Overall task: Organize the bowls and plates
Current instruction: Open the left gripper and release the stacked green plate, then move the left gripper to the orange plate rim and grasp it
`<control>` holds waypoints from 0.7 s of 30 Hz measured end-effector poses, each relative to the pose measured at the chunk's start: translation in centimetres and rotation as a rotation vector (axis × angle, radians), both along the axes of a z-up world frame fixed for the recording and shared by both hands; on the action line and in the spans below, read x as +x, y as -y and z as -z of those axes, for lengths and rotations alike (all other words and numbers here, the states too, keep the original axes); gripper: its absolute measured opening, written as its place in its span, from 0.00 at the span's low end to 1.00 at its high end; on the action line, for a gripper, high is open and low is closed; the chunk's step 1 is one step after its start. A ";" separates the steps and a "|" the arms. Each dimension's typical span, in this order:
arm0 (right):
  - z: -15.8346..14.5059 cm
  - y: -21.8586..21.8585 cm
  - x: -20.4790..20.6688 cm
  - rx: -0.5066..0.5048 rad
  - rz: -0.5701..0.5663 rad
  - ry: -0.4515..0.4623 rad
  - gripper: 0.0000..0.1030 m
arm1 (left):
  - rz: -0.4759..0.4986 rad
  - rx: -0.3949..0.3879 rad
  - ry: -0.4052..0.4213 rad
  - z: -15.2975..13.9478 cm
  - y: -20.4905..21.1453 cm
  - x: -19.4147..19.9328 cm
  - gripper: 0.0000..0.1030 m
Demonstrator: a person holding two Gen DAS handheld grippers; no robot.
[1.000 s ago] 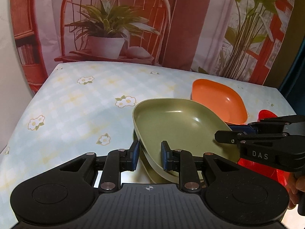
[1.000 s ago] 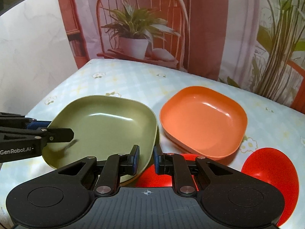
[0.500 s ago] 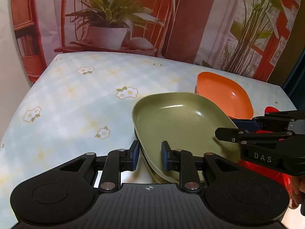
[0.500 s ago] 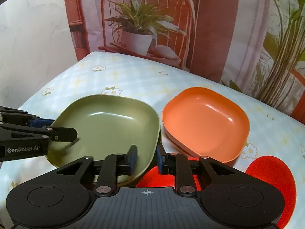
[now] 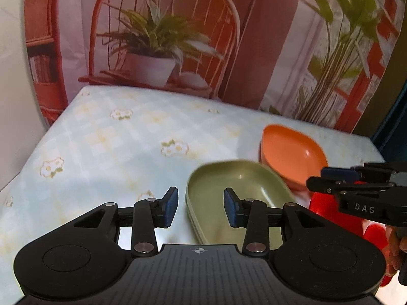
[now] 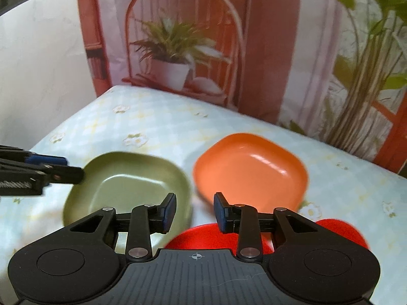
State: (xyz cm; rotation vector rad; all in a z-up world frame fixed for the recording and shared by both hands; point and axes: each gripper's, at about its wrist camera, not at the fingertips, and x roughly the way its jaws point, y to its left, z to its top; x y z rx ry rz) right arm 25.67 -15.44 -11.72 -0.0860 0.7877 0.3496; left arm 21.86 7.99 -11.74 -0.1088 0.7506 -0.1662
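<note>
You are at a table point(image 5: 106, 137) dressed like a home dining spot, though it looks staged. A pale blue checked cloth point(image 6: 162, 127) with small daisies covers it, filling the middle of both views. Behind it, across the top of each frame, hangs a printed backdrop point(image 5: 269, 45): a red chair point(image 5: 165, 25) holding a potted plant point(image 5: 152, 50), a bookshelf at the far left, tall green stems at the right. Creases in the sheet show it is a picture, not a room. At the upper left of the right wrist view you see a plain white wall point(image 6: 43, 63). Plastic tableware lies on the cloth: a green bowl point(image 6: 132, 178), an orange bowl point(image 6: 251, 167) and red plates point(image 6: 203, 236) at the lower right.
</note>
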 end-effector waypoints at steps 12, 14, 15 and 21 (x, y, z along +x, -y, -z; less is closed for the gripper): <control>0.0 5.5 2.4 0.012 0.125 0.004 0.30 | 0.054 0.005 0.081 -3.0 2.5 3.0 0.40; 0.2 6.2 2.9 0.018 0.148 0.000 0.30 | 0.069 0.014 0.085 -3.3 3.7 4.3 0.40; 0.4 6.6 3.2 0.024 0.158 -0.003 0.30 | 0.085 0.016 0.087 -3.3 4.2 4.9 0.40; 1.9 7.8 4.6 0.049 0.219 -0.056 0.30 | 0.182 0.072 0.039 -1.6 8.8 8.5 0.41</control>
